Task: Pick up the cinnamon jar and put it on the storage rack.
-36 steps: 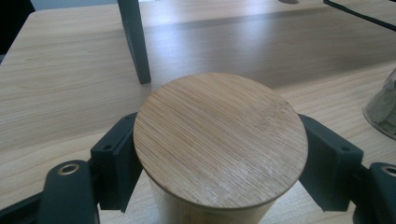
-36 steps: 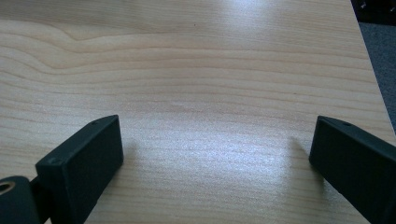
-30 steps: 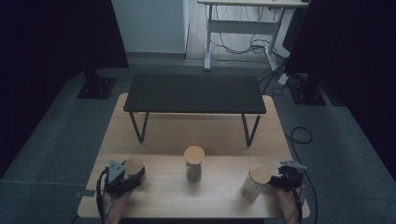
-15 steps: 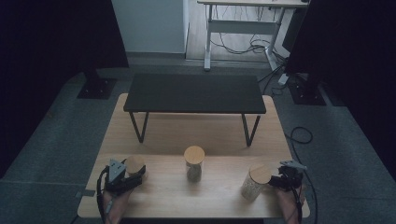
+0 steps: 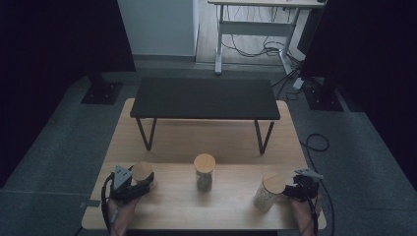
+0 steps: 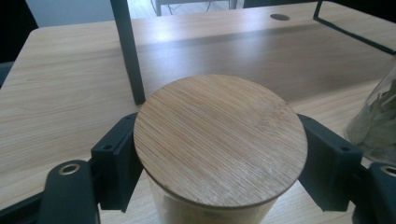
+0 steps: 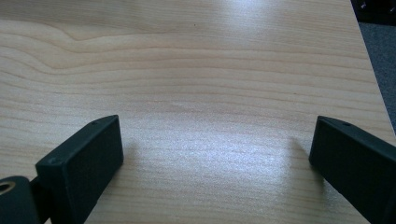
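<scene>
Firmly clamped: jar (image 6: 219,140), left hand-held gripper (image 5: 129,183).

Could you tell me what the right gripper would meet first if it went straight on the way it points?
Probably just the bare table: the open right gripper has wood ahead, up to the edge.

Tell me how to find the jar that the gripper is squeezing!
Look at the wooden table, along its near edge, where three jars with round wooden lids stand in a row. The left jar is the one. It alone sits between the left gripper's black jaws.
</scene>
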